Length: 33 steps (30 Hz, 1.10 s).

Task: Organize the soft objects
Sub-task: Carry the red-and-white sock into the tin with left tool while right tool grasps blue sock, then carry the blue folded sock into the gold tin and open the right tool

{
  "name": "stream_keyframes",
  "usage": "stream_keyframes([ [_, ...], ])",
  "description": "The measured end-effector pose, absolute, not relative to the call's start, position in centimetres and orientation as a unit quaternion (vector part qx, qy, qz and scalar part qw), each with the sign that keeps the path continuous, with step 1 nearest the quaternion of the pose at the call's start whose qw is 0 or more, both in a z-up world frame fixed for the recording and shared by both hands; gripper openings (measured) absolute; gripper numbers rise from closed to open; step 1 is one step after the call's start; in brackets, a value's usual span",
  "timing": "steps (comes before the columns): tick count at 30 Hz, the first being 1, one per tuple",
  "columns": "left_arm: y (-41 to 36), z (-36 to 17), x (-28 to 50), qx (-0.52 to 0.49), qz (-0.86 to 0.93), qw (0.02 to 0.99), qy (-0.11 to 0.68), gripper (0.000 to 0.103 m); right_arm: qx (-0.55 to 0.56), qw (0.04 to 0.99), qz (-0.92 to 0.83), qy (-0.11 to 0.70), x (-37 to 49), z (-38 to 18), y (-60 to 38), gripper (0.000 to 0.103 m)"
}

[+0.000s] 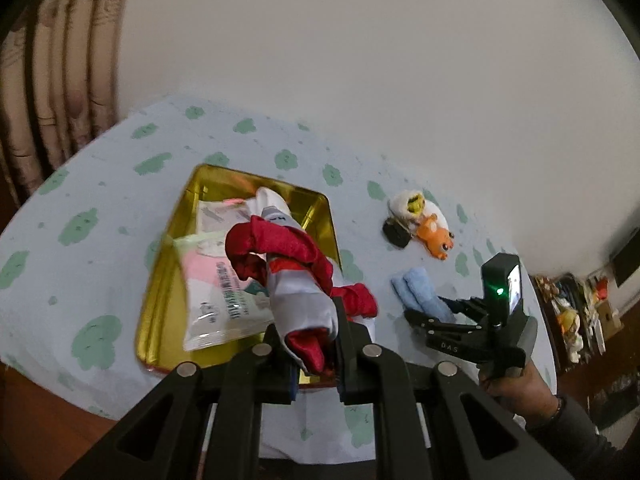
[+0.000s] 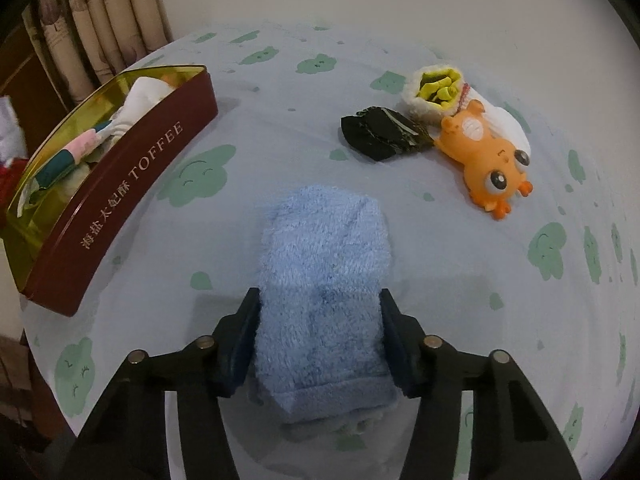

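Gold-lined toffee tin [image 2: 120, 168] already holds packets; our left gripper [image 1: 316, 344] is clamped on the red-and-grey cloth [image 1: 296, 280], our right gripper [image 2: 316, 344] hugs the folded blue towel [image 2: 324, 280]; the orange squishy toy [image 2: 484, 160] is left on the worktop [image 2: 280, 80].

I see a table [image 2: 320, 92] covered with a pale blue cloth [image 2: 460, 248] printed with green cloud shapes. On it to my left sits a dark red toffee tin [image 2: 120, 204], its gold inside holding packets. A folded blue towel [image 2: 320, 264] lies on the cloth in front. Farther back, close together, lie a black bundle [image 2: 380, 134], an orange toy animal [image 2: 484, 160] and a white fluffy roll [image 2: 436, 92] with a yellow centre.
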<state>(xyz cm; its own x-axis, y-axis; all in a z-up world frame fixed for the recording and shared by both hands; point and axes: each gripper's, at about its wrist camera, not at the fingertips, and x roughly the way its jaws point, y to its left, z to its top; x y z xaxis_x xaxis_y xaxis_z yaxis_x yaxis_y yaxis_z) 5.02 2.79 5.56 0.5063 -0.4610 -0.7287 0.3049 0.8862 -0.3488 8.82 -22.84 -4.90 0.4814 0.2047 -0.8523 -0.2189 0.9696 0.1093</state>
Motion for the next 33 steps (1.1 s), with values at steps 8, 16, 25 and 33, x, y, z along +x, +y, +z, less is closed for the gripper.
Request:
stream_keyframes([
  [8,1.3,2.4,6.8,-0.047,-0.196,0.864,0.462,0.023,0.001,0.87,0.118,0.479,8.4,-4.9,-23.2,0.037],
  [16,0.1,3.4,5.6,0.077,-0.089,0.9,0.42,0.061,0.027,0.872,0.113,0.475,8.0,-4.9,-23.8,0.031],
  [25,3.0,6.4,3.1,0.014,-0.041,0.926,0.376,0.061,0.095,0.858,0.127,0.489,7.8,-4.9,-25.5,0.026],
  [33,6.1,5.2,0.6,-0.073,-0.049,0.915,0.394,0.061,0.137,0.854,0.143,0.482,7.5,-3.7,-25.5,0.026],
])
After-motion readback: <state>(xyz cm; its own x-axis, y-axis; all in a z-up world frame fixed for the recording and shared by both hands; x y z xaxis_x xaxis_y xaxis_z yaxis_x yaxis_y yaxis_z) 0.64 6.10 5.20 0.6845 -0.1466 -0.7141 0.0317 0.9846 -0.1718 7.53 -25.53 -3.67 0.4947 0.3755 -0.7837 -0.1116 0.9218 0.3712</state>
